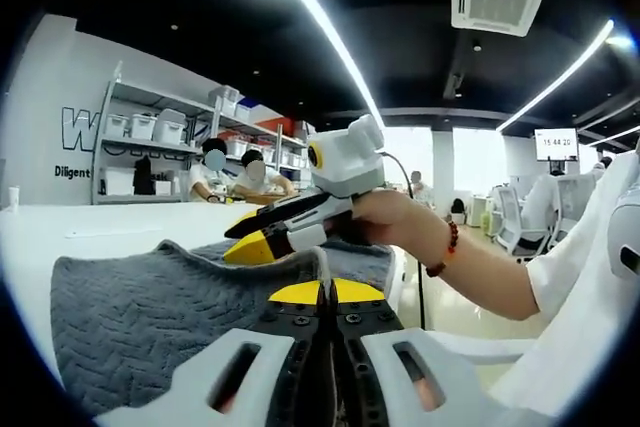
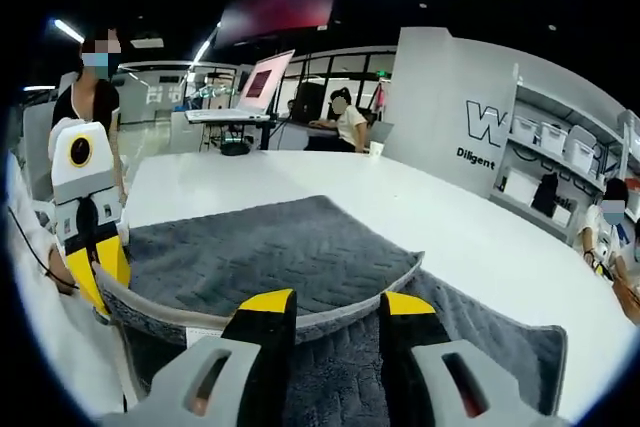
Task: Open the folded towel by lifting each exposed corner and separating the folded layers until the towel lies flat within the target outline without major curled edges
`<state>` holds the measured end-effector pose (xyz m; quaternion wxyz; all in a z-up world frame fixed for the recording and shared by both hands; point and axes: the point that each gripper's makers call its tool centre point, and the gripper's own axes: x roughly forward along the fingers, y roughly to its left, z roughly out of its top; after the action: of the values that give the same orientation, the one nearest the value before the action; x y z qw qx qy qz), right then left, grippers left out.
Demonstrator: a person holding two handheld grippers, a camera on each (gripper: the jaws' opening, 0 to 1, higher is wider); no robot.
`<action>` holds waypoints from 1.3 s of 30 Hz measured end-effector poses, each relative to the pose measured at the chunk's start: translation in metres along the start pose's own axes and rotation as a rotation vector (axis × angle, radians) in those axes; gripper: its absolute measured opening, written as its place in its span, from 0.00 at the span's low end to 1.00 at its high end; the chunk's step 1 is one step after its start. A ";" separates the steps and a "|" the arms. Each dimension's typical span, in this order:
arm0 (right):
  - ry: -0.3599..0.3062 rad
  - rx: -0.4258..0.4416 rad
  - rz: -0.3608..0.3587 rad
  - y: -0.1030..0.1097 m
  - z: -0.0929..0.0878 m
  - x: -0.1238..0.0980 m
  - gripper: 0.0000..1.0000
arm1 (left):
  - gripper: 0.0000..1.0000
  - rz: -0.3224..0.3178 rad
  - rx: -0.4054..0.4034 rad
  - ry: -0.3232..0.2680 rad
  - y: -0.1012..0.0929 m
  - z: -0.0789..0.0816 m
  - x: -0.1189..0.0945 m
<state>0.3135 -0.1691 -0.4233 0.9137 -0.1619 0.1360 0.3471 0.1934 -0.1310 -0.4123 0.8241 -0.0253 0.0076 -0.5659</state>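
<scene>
On white tabletop [image 2: 300,182] grey towel [image 2: 270,247] is lying, upper layer lifting. Left tongs [image 2: 100,277] are pinching its edge, peeling fold open. Right tongs [image 2: 330,312] are standing narrowly apart above curled edge, gripping nothing.

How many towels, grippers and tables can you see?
Towel: 1
Grippers: 2, the left gripper and the right gripper
Table: 1
Total: 4
</scene>
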 end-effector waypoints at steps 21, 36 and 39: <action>0.045 0.029 -0.006 -0.011 -0.004 0.012 0.29 | 0.00 0.001 0.027 0.020 0.000 -0.006 0.000; 0.066 0.052 -0.001 -0.016 -0.007 0.022 0.29 | 0.00 0.004 0.022 0.015 0.001 -0.005 -0.001; 0.066 0.059 -0.007 -0.019 -0.007 0.022 0.29 | 0.00 0.000 0.020 0.017 0.000 -0.004 -0.001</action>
<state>0.3416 -0.1717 -0.4336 0.9143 -0.1465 0.1756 0.3344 0.1929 -0.1297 -0.4168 0.8242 -0.0120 0.0089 -0.5660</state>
